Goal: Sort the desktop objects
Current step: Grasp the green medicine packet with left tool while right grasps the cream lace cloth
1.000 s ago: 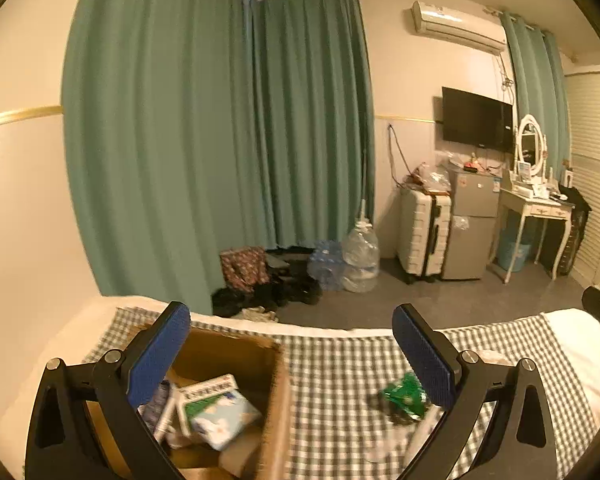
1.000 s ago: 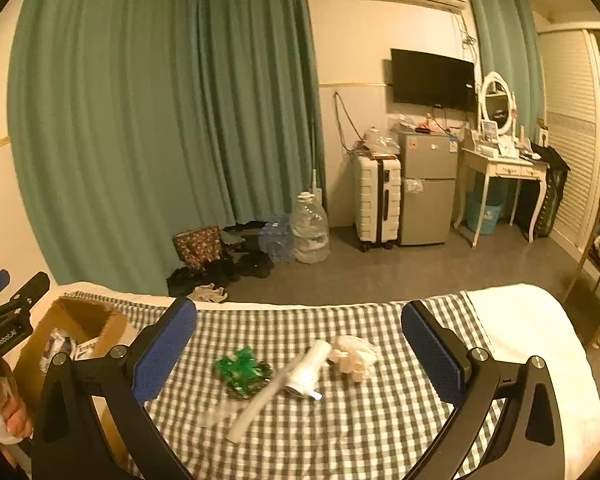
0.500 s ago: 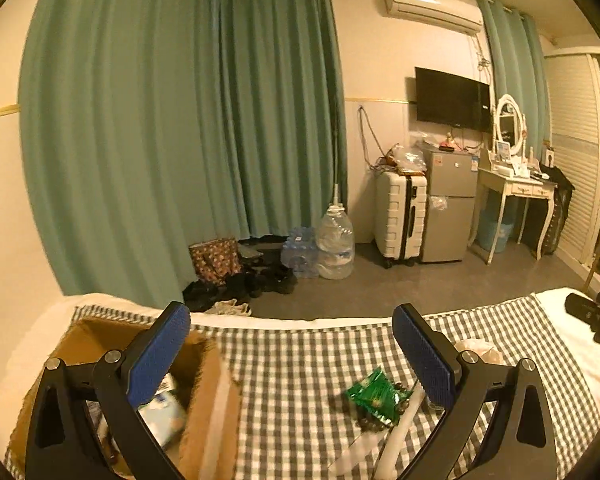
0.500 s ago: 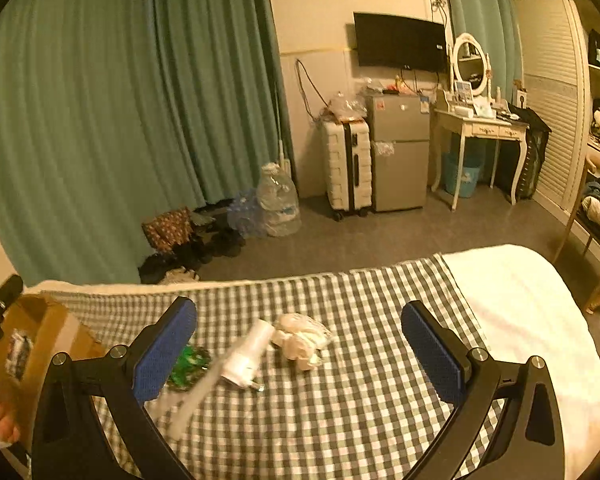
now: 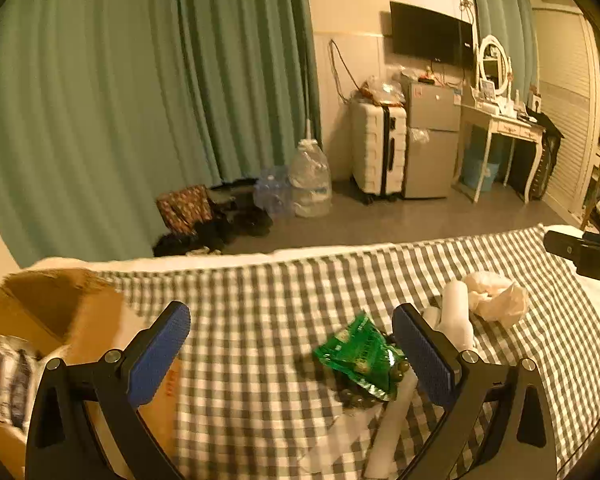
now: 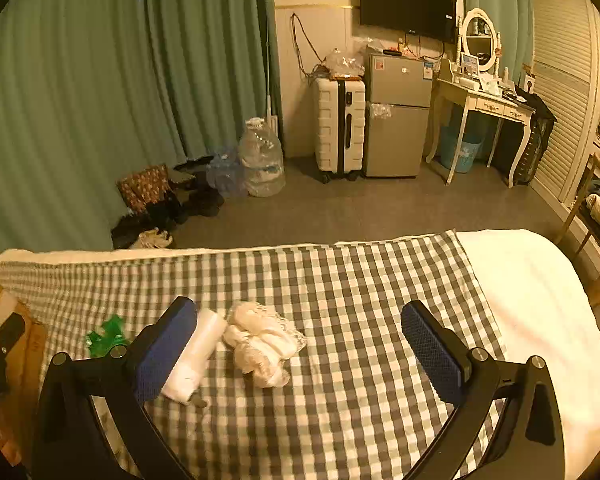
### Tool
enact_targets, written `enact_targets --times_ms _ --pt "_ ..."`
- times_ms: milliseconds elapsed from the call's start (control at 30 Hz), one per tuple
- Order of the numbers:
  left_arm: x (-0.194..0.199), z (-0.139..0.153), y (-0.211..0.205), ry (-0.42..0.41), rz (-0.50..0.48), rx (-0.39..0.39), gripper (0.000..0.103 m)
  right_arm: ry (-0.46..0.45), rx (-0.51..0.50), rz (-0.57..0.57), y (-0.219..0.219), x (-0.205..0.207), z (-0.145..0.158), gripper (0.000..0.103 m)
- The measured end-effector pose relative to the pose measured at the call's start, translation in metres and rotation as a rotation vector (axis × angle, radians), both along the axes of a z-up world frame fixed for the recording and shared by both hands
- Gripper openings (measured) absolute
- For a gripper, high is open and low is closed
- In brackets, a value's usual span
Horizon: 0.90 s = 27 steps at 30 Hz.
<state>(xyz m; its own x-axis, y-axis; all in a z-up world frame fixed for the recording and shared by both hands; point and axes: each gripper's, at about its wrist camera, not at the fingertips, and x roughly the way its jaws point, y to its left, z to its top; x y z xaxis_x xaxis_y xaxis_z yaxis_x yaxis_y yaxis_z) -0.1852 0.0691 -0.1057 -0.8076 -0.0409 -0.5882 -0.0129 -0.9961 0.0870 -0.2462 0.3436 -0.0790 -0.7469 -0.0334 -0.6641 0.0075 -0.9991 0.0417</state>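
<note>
**deskbot_dan:** Bedroom setup, teal curtains behind, everything laid out on a gingham cloth (image 6: 340, 280). Going left to right: cardboard box (image 5: 40, 312) at the far left with some packets already inside, then a green snack packet (image 5: 358, 354) with dark beads under it, a white tube (image 6: 194, 354), and a crumpled white bag (image 6: 260, 344) furthest right.

**umi_fan:** What are the grippers doing?

**deskbot_dan:** Both spread wide, nothing between the pads. The left gripper (image 5: 290, 354) sits between box and packet; the packet lies just inside its right finger, so right of the gap's centre. The right gripper (image 6: 300, 350) has the crumpled bag inside its span, left of centre, and the tube is right against its left finger.

**umi_fan:** So who goes for what?

**deskbot_dan:** My guess: left takes the green packet since it's nearest and the box is on that side. It'd need to shift right a bit to centre it. The packet lies flat, long side running towards the far left, so it may be awkward to pinch.

**umi_fan:** And the tube?

**deskbot_dan:** Its long axis runs mostly away from the camera, leaning right at the far end, roughly parallel to the right gripper's fingers. Closing across it should work after sliding left. Can't tell whether bag and tube actually touch.
</note>
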Motion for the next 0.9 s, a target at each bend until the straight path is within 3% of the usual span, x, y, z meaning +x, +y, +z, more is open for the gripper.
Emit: enact_targets --times_ms 600,700,833,900 --pt "-0.035 -0.078 0.032 -0.159 -0.059 -0.010 0.103 -0.124 -0.022 0.047 -0.010 -0.031 -0.075 0.103" --pt "-0.038 -0.083 0.033 -0.193 -0.068 0.020 0.102 -0.153 -0.037 0.052 -0.012 -0.033 -0.087 0.103" --pt "-0.038 -0.081 0.033 -0.213 -0.104 0.063 0.072 -0.188 -0.028 0.076 -0.019 -0.035 -0.102 0.103" --pt "-0.038 -0.079 0.036 -0.208 -0.112 0.049 0.069 -0.195 -0.014 0.078 -0.022 -0.034 -0.106 0.099"
